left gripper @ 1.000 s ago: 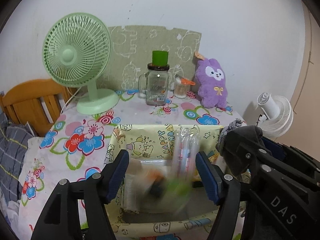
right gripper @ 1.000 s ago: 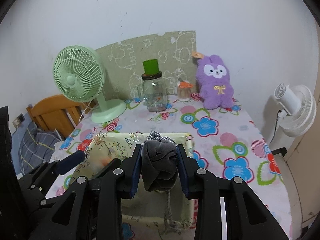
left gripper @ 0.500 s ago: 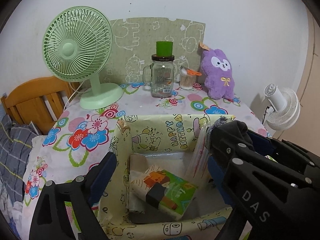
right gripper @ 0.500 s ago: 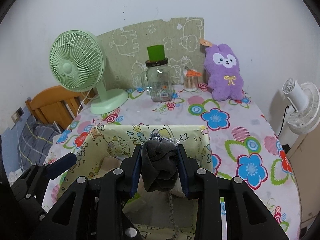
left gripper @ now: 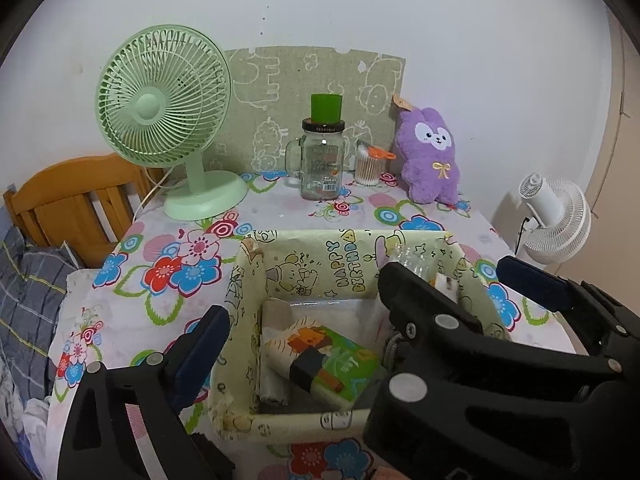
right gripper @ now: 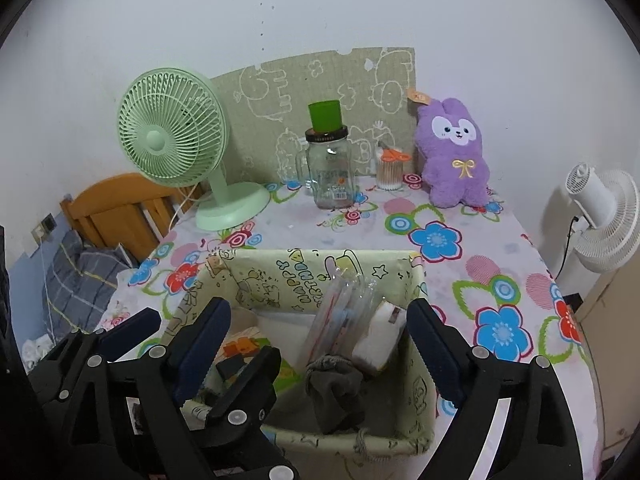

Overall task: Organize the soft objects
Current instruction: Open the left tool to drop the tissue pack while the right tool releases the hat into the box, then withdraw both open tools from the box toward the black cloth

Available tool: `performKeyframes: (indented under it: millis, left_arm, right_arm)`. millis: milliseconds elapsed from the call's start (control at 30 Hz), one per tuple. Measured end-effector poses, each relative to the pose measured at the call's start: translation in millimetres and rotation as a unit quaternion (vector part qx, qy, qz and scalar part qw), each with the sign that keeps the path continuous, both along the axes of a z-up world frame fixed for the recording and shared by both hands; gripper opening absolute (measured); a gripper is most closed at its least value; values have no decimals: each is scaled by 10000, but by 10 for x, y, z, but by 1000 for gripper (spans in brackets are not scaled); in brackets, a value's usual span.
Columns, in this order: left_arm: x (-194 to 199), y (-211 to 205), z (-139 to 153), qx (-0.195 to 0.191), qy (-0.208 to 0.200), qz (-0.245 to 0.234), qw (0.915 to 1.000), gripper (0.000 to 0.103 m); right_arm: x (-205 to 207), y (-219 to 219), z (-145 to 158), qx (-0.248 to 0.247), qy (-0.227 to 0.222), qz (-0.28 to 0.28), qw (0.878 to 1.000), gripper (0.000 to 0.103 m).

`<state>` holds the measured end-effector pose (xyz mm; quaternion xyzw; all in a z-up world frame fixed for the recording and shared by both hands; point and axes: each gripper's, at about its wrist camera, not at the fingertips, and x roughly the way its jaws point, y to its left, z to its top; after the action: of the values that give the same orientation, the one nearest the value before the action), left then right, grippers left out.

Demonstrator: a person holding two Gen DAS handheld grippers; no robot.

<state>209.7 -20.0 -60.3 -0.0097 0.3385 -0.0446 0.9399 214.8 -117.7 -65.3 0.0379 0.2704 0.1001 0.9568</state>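
Below the right gripper [right gripper: 316,344], just opened, the gray sock [right gripper: 334,396] lies dropped in the box [right gripper: 416,400]; the left gripper [left gripper: 304,340] is open too. Another soft thing must be fetched next.

Soft, even room light through both of my fisheye lenses, sharp and free of motion blur.

The white wall [left gripper: 460,20] behind is evenly lit, greying toward the dark round corners where my lenses vignette. Shadows are faint: a soft one beside the white fan [right gripper: 604,216] on the wall, and a dull patch inside the fabric box [left gripper: 312,256] under my own black frames. Small highlights glint on the glass jar [left gripper: 322,168] and on the clear plastic packet [right gripper: 344,312]. Straight lines bow near the rim, so the table edge curves. My nearest blue pads [right gripper: 200,344] look slightly soft, being close.
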Motion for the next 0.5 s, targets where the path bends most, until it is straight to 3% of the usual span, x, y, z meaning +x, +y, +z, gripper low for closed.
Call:
performKeyframes:
  millis: [500]
  left_arm:
    - [-436, -41, 271, 39, -379, 16, 9993, 103]
  right_arm:
    - [-526, -66, 239, -1, -385, -173, 9991, 97]
